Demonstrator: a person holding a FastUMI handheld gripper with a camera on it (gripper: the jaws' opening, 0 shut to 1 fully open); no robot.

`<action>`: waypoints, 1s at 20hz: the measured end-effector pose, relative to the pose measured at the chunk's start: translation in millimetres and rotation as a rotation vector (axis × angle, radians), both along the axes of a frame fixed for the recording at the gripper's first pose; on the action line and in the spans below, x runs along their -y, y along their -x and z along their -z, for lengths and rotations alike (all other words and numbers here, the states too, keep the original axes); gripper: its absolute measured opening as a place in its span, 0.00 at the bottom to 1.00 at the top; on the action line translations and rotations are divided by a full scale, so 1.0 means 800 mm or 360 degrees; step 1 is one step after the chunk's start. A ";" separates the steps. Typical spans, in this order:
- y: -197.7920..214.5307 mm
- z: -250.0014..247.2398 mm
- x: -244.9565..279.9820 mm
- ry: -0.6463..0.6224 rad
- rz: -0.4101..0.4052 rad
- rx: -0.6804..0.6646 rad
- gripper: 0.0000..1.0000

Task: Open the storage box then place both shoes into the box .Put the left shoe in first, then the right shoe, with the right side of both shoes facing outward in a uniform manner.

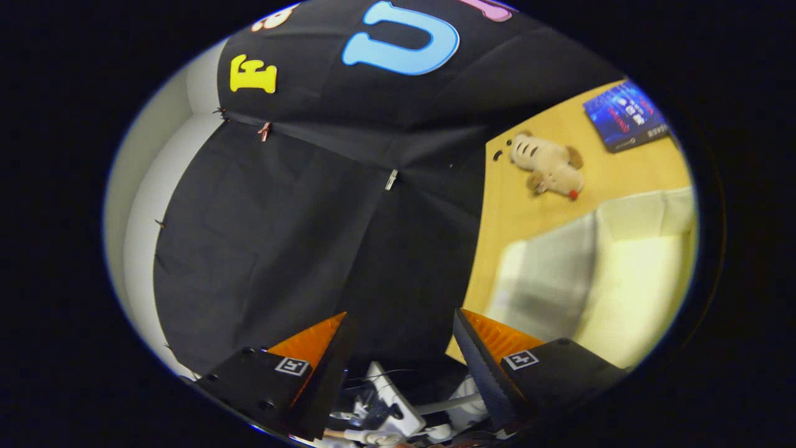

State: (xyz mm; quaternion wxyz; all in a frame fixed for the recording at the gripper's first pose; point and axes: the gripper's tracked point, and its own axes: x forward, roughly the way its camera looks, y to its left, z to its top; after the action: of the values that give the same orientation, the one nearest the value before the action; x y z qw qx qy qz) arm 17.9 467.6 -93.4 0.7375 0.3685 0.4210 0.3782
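Note:
My gripper [404, 326] is open, with a wide gap between its two fingers and nothing held. The view is rolled on its side. Just beyond the right finger lies a pale, translucent white storage box [597, 274] on the wooden table [528, 211]; it is blurred and close, and I cannot tell whether its lid is open. Ahead of the fingers hangs the black cloth wall of the booth.
A beige plush toy [550, 167] lies on the table past the box, and a blue book [628, 117] lies farther off. A white power strip with cables [388, 404] shows between the finger bases. A white wall [143, 205] borders the cloth.

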 end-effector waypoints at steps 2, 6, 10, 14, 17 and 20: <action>-0.006 0.012 0.067 0.0177 0.0077 0.0122 0.97; -0.015 0.036 0.235 0.0602 0.0299 0.0411 0.98; -0.010 0.094 0.389 0.1014 0.0459 0.0474 0.98; 0.024 0.178 0.502 0.1340 0.0416 0.0402 0.98; 0.056 0.227 0.531 0.1431 0.0274 0.0338 0.98; 0.058 0.280 0.546 0.1465 0.0145 0.0355 0.99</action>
State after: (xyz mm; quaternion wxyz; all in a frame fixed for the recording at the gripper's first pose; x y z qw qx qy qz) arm -28.2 31.0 -317.0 0.8807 -0.0214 0.4464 0.1568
